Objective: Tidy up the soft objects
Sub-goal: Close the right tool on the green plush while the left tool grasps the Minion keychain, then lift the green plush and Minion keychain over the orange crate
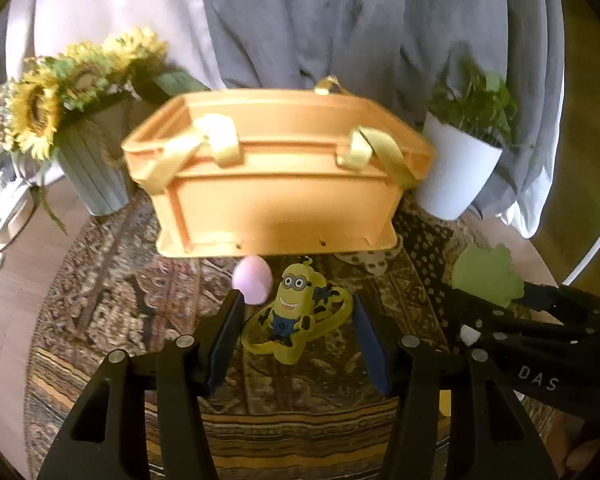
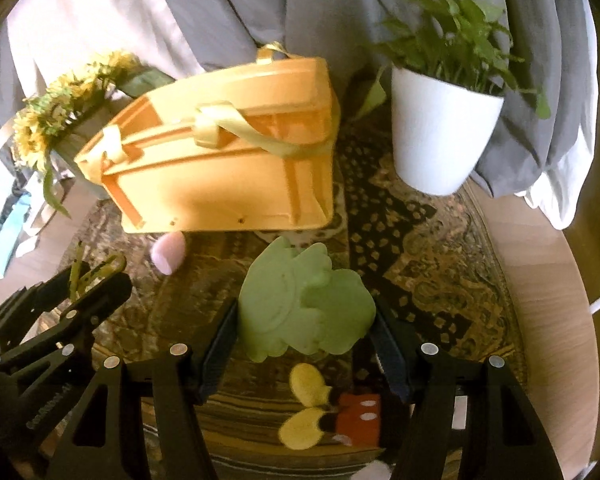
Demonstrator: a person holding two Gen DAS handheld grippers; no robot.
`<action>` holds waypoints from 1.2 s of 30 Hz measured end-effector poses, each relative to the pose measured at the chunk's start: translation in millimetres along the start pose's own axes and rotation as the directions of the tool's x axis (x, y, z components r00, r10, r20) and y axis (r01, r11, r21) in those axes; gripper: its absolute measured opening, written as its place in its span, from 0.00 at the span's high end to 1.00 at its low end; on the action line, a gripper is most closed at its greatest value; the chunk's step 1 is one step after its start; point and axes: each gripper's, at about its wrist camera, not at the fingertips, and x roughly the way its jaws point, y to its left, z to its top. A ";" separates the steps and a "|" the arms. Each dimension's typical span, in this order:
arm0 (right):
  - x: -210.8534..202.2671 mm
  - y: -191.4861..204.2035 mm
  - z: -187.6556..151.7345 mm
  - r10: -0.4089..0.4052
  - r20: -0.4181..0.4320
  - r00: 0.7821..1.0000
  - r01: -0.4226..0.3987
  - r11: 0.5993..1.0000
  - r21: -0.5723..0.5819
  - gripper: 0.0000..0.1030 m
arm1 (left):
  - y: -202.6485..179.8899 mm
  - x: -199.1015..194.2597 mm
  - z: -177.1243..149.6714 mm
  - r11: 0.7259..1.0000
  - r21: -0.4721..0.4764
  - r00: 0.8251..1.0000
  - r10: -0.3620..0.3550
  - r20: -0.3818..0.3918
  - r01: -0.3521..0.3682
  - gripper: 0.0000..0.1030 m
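The Minion toy (image 1: 296, 312) lies between the open left hand-held gripper (image 1: 298, 322); right hand-held gripper (image 2: 304, 316) clasps the green toy (image 2: 304, 312).

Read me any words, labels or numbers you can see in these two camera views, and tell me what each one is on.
"DAS": white letters on the black body of the right gripper, seen in the left wrist view.
White lettering along the black arm of the left gripper, in the right wrist view: too blurred to read.
Nothing readable on the orange basket or the toys.

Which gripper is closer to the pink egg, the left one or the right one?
Left. The left gripper has one finger right beside the pink egg, while straddling the minion toy. The right gripper sits further right, around the green toy.
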 end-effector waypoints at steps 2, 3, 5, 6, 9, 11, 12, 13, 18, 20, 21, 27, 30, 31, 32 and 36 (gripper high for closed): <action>-5.9 8.4 1.9 0.005 0.018 1.000 -0.005 1.000 -0.001 0.37 | 4.7 -7.5 1.8 1.000 -0.001 1.000 0.005 0.018 -0.005 0.47; -8.1 11.5 2.5 0.007 0.026 1.000 -0.007 1.000 -0.001 0.37 | 8.5 -12.1 2.8 1.000 -0.001 1.000 0.008 0.028 -0.008 0.47; -14.2 19.5 4.4 0.011 0.049 0.999 -0.011 1.000 -0.002 0.37 | 14.5 -19.8 5.0 1.000 -0.004 0.999 0.013 0.043 -0.012 0.47; -16.5 22.6 5.5 0.012 0.058 0.998 -0.012 1.000 -0.002 0.37 | 17.8 -24.1 6.3 1.000 -0.006 0.998 0.015 0.053 -0.015 0.47; -24.0 33.6 9.6 0.021 0.087 0.996 -0.021 1.000 -0.002 0.37 | 27.7 -35.8 10.0 1.000 -0.001 0.996 0.021 0.083 -0.021 0.47; -29.7 41.3 12.6 0.027 0.107 0.994 -0.027 1.000 -0.002 0.37 | 33.7 -43.6 13.2 1.000 -0.001 0.994 0.026 0.103 -0.027 0.47; -31.9 44.6 14.2 0.029 0.115 0.993 -0.029 1.000 -0.001 0.37 | 36.6 -47.4 14.8 1.000 -0.001 0.993 0.027 0.111 -0.027 0.47; -33.7 47.3 15.5 0.030 0.122 0.992 -0.030 1.000 -0.002 0.37 | 39.8 -51.3 16.6 1.000 0.001 0.992 0.029 0.121 -0.029 0.47; -45.8 63.6 24.0 0.037 0.172 0.984 -0.036 0.999 -0.008 0.37 | 50.8 -64.8 25.6 0.999 0.000 0.987 0.035 0.156 -0.035 0.47; -49.2 68.7 28.2 0.040 0.188 0.981 -0.039 0.999 -0.009 0.37 | 54.6 -69.9 30.3 0.999 0.004 0.984 0.038 0.174 -0.039 0.47; -50.3 70.5 30.0 0.040 0.194 0.980 -0.039 0.999 -0.009 0.37 | 56.0 -71.6 32.0 0.999 0.005 0.983 0.039 0.180 -0.040 0.47; -58.4 77.0 42.3 0.041 0.237 0.971 -0.040 0.999 -0.007 0.37 | 61.5 -80.9 43.6 0.999 0.010 0.974 0.035 0.224 -0.038 0.47; -61.5 79.1 48.4 0.040 0.257 0.966 -0.040 0.999 -0.003 0.37 | 63.1 -85.1 50.9 0.999 0.016 0.969 0.033 0.246 -0.038 0.47; -62.2 79.6 50.1 0.040 0.262 0.964 -0.041 0.999 -0.004 0.37 | 63.5 -86.4 53.6 0.999 0.017 0.967 0.032 0.254 -0.037 0.47; -63.0 80.4 52.7 0.040 0.268 0.963 -0.040 0.999 -0.003 0.37 | 63.4 -87.5 55.8 0.999 0.017 0.965 0.032 0.260 -0.037 0.47; -65.8 80.1 62.5 0.043 0.296 0.954 -0.045 0.999 -0.002 0.37 | 62.1 -91.1 64.1 0.999 0.024 0.959 0.031 0.283 -0.039 0.47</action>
